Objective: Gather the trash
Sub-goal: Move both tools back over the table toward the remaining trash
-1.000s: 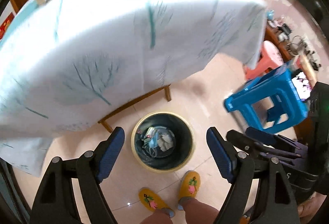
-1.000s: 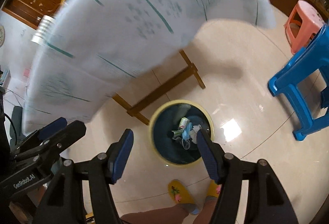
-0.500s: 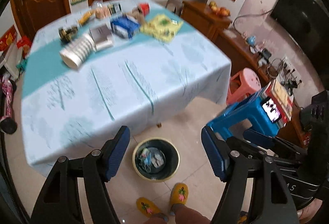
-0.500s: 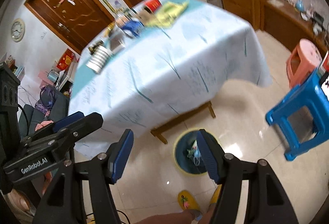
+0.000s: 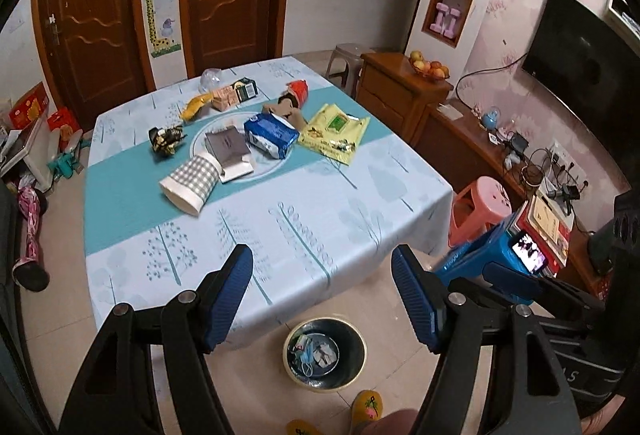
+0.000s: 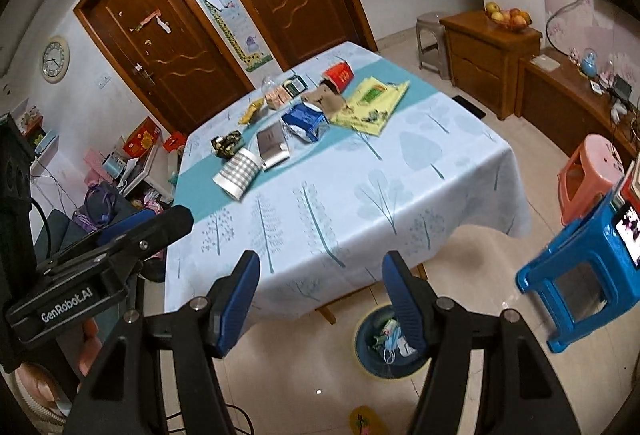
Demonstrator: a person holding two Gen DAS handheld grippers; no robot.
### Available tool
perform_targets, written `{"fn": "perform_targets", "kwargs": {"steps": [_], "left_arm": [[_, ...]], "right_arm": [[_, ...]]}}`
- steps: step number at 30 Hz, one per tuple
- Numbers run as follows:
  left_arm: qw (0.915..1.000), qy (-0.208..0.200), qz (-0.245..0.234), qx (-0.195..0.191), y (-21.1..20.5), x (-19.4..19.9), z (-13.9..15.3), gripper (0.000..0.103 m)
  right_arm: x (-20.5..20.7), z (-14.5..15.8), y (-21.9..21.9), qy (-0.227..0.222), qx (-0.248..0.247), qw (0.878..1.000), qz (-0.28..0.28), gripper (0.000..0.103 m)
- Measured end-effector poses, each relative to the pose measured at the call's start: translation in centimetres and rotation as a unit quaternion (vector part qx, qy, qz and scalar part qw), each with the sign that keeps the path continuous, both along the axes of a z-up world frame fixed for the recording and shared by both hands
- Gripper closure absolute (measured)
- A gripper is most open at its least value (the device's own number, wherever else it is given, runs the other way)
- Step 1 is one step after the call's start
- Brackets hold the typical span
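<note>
Both grippers empty, held high over the near table edge, looking down-fwd. Left gripper (image 5: pixel 322 295) jaws spread wide, nothing between; right gripper (image 6: pixel 320 299) same, released, nothing held. In left view the right tool shows at 4 o'clock.

Trash bin (image 5: pixel 325 354) on floor at 6 o'clock in left view, just off the tablecloth's near edge, already has a face mask + scraps inside. In right view the bin (image 6: pixel 386 349) is at 5 o'clock, partly behind the right finger.

Trash to collect sits mid-table (image 5: pixel 256 219), well apart from both grippers, toward 12 o'clock: checked paper cup (image 5: pixel 192 184) lying on its side, nearest; grey booklet (image 5: pixel 230 151) touching it; blue wet-wipe pack (image 5: pixel 271 134) beside that; black-gold wrapper (image 5: pixel 166 139) at 11 o'clock; yellow plastic bag (image 5: pixel 334 131) at 1 o'clock; red carton (image 5: pixel 298 90) and small boxes farther back.

Step, as I judge: reach for first item, task barely started on table stuff. Do it well: take the cup w/ left since it's closest and on that side; come in low, jaws across the cup's width near the rim end, squeeze light so it doesn't crush or roll. Right can go for the wipe pack, pinch a short edge. Flat bag and booklet are harder to pinch off cloth: risk dragging the cloth, so grab a raised corner. Then carry back to 6 o'clock, drop over bin.
</note>
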State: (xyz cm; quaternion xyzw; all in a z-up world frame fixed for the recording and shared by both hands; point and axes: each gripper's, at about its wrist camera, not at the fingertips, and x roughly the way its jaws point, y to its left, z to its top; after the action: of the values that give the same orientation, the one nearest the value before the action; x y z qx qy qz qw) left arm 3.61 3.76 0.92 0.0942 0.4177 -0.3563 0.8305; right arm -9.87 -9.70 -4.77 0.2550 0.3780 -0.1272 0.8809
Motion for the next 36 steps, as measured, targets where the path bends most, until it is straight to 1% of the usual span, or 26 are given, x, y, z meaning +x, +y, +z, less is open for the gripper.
{"fn": "perform_targets", "kwargs": {"steps": [6,10,12,16,22,25,29,33,36], "left_arm": [[0.9998,-0.006,0.018,0.004,-1.5,2.1,-0.3,0.033],[0.9990,-0.010,0.041,0.012,-3.6,4.8,-0.8,0.033],[0.9983,-0.009,0.055,0.018,-4.9,6.2,-1.1,0.033],[0.9958,0.007,0.087,0.028,-8.5,9.7,-1.7,0.033],[0.9906,0.038,0.124,0.042,-14.8,14.8,-3.5,0.033],[0.9874,0.046,0.142,0.053,-17.2,16.6,-4.7,0.033],[0.9804,0.061,0.176,0.064,-19.1,19.4,-6.7,0.033],[0.9731,0.071,0.209,0.067,-19.4,21.6,-8.3,0.033],[0.9671,0.082,0.230,0.071,-19.0,23.0,-9.7,0.033]], "right_arm": [[2.2,0.3,-1.4,-0.003,-0.007,1.000,0.011,0.039],[5.2,0.0,-4.0,-0.004,-0.004,1.000,0.027,0.039],[7.0,-0.3,-5.5,-0.001,0.000,0.999,0.038,0.039],[11.3,-0.9,-9.8,0.015,0.010,0.998,0.066,0.039],[17.0,-1.6,-16.9,0.039,0.015,0.994,0.105,0.039],[19.7,-3.1,-20.2,0.059,0.023,0.991,0.114,0.039],[23.4,-6.5,-23.6,0.094,0.057,0.986,0.123,0.039],[26.4,-10.2,-24.9,0.125,0.077,0.980,0.133,0.039],[27.9,-12.0,-25.9,0.135,0.105,0.977,0.129,0.039]]}}
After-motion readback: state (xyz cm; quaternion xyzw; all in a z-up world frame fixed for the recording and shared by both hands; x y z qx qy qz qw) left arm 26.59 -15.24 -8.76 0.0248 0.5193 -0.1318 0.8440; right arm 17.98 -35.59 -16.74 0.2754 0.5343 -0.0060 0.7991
